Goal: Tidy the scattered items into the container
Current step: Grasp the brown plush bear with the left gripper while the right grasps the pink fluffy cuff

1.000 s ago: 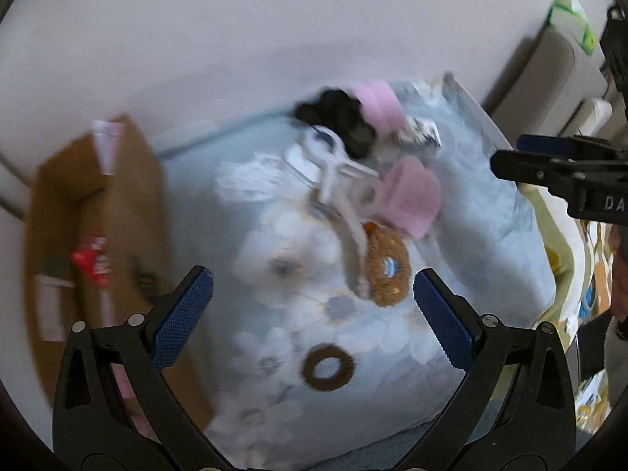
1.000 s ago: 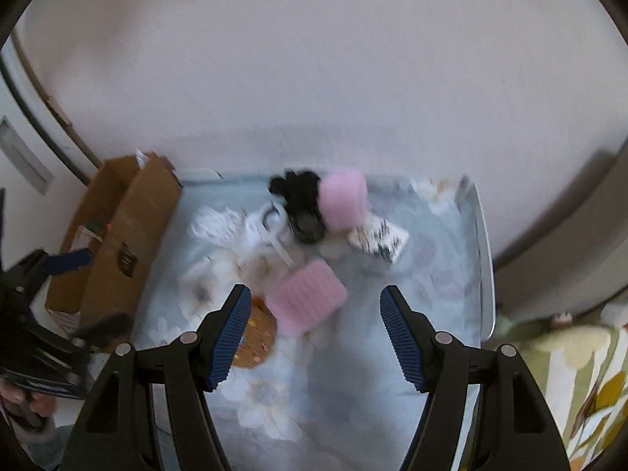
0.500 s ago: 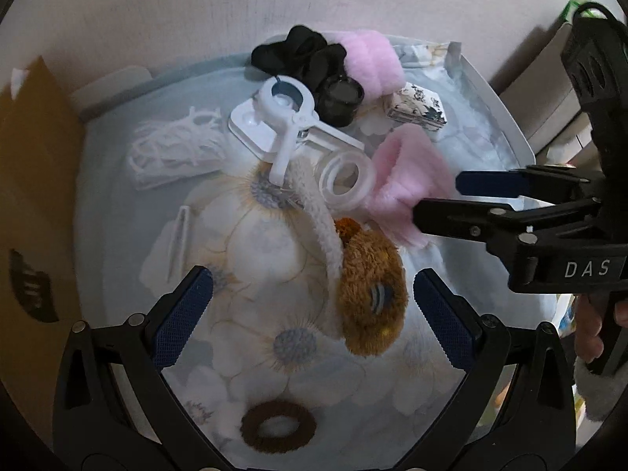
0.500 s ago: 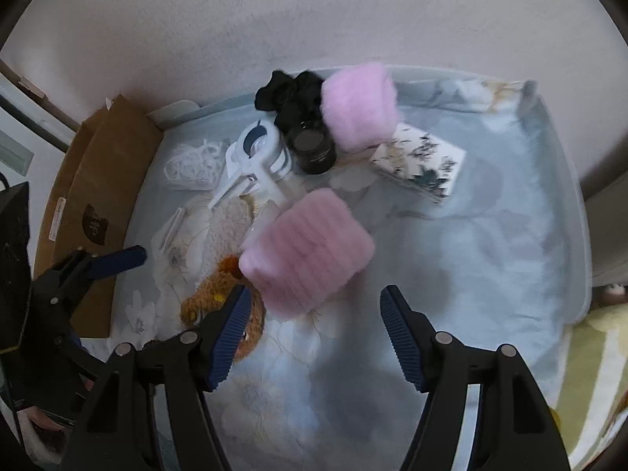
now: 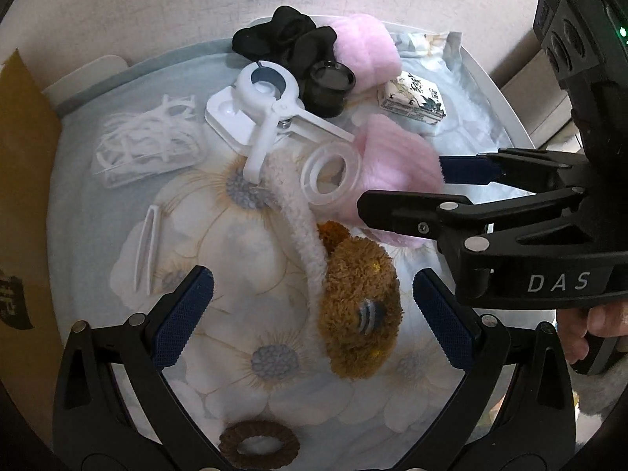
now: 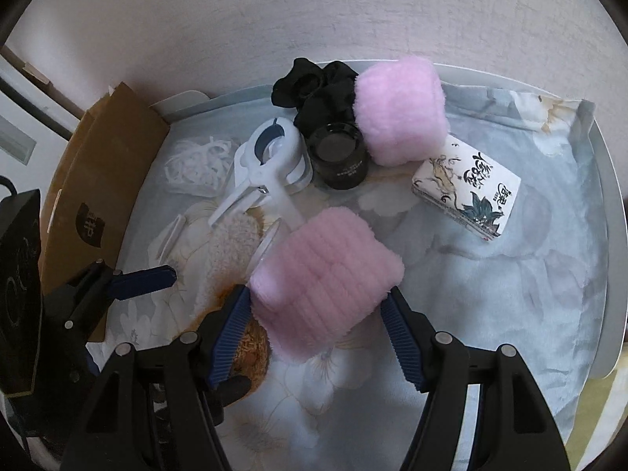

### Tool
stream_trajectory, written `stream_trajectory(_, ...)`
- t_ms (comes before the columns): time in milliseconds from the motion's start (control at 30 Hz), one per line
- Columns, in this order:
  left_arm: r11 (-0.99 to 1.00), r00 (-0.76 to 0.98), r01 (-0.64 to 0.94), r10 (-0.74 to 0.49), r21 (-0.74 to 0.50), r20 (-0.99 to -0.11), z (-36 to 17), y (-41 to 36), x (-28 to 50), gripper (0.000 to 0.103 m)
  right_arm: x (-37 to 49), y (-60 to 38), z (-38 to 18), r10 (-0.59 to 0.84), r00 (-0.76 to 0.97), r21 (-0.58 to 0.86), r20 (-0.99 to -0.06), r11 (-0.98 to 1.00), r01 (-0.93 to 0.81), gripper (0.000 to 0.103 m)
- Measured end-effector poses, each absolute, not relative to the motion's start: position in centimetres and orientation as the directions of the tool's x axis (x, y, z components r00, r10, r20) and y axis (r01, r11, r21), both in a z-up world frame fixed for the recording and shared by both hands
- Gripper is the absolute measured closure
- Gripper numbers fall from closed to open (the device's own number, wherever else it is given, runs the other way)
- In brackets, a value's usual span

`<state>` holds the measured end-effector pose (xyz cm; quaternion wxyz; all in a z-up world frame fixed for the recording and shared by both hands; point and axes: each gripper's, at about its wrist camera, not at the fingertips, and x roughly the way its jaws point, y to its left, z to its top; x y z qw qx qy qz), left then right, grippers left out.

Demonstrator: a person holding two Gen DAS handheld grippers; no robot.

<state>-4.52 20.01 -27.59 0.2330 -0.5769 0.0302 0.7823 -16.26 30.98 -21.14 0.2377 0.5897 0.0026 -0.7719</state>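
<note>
1. Left wrist view: the left gripper hangs with its jaws spread wide and nothing gripped. The brown plush lies on the floral cloth between the blue pads and touches neither.
2. A cream fuzzy strip runs from the plush up toward a white clamp. A clear ring lies beside the strip.
3. The right gripper reaches in from the right, one finger on either side of the near pink muff. A hand holds its grip.
4. Further back are a black scrunchie, a dark jar, a second pink muff and a printed box. A bag of white loops, white tweezers and a brown ring lie left and near. The cardboard box stands at the left edge.
5. Right wrist view: the right gripper is partly open, astride the near pink muff. The pads sit at its sides; whether they press it I cannot tell.
6. The brown plush shows under the left pad. The cardboard box stands left, well apart from the muff, with the left gripper in between.
</note>
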Motion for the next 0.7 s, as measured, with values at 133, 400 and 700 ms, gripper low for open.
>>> stream_trajectory(133,-0.885,-0.210,-0.405,0.333,-0.228,-0.919,-27.9,20.1,-4.5,0.024,-16.2,31.3,-21.2,-0.374,-0.197,0.281,-0.906,-0.882,0.379,0.039)
stream_trajectory(400,-0.865,-0.201,-0.452,0.336,-0.217,-0.920,-27.3,21.1,-3.7,0.065,-15.7,32.3,-20.8,-0.435,-0.216,0.328,-0.874,-0.856,0.399,0.085)
stream_trajectory(700,-0.876,-0.208,-0.415,0.356,-0.247,-0.911,-26.4,20.8,-3.5,0.070,-14.9,32.8,-17.9,-0.455,-0.268,0.322,-0.849,-0.849,0.419,0.091)
